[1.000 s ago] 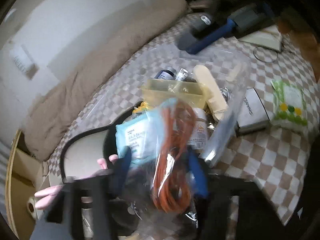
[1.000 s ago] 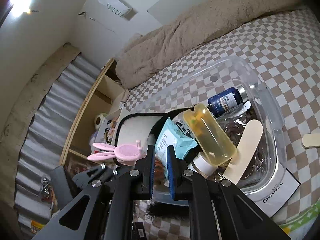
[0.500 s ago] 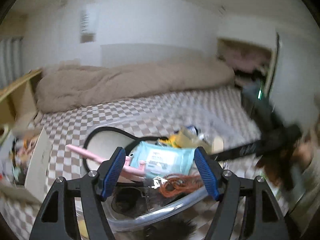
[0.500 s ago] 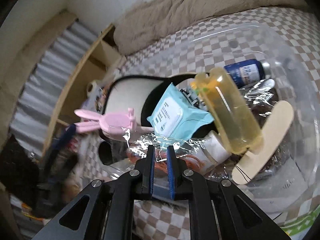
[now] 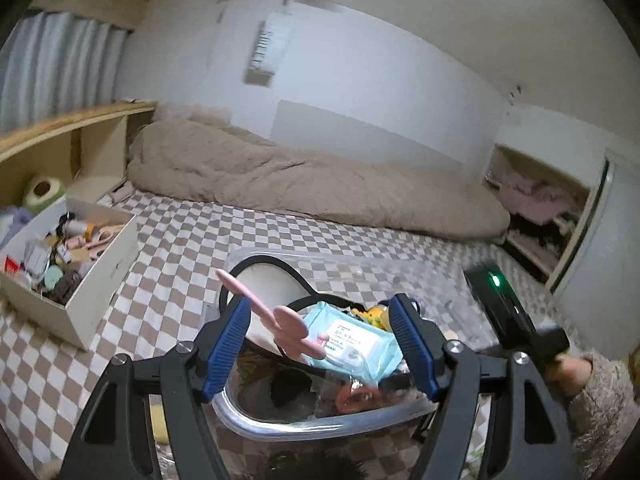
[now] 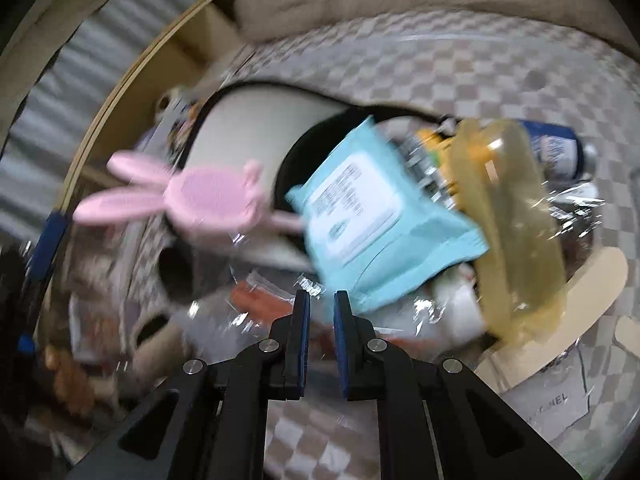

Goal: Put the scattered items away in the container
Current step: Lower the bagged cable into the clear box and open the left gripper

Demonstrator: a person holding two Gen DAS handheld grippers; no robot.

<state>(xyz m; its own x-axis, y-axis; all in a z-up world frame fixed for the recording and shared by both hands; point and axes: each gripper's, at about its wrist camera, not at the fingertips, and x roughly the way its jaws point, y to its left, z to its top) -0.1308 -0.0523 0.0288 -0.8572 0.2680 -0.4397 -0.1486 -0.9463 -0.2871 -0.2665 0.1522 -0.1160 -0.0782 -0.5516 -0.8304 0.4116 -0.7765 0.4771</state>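
Observation:
A clear plastic container (image 5: 320, 426) sits on the checkered bed, full of items: a light blue wipes pack (image 5: 352, 340) (image 6: 372, 216), a pink bunny comb (image 5: 280, 320) (image 6: 192, 196), a bagged orange cable (image 5: 356, 394), a yellow case (image 6: 512, 216), a blue bottle (image 6: 556, 152) and a wooden stick (image 6: 580, 308). My left gripper (image 5: 320, 346) is open and empty, just in front of the container's near rim. My right gripper (image 6: 320, 312) has its jaws nearly closed with nothing visible between them, above the container's near edge. The right wrist view is blurred.
A white box (image 5: 100, 264) of small clutter stands at the left on the bed. A beige duvet (image 5: 300, 184) lies along the wall. A wooden shelf (image 5: 60, 136) is at far left. A white Chanel box (image 6: 552, 404) lies under the container's right side.
The left gripper let go of the bagged orange cable, which now lies in the container, and drew back open. The right gripper has moved closer to the container, still nearly closed.

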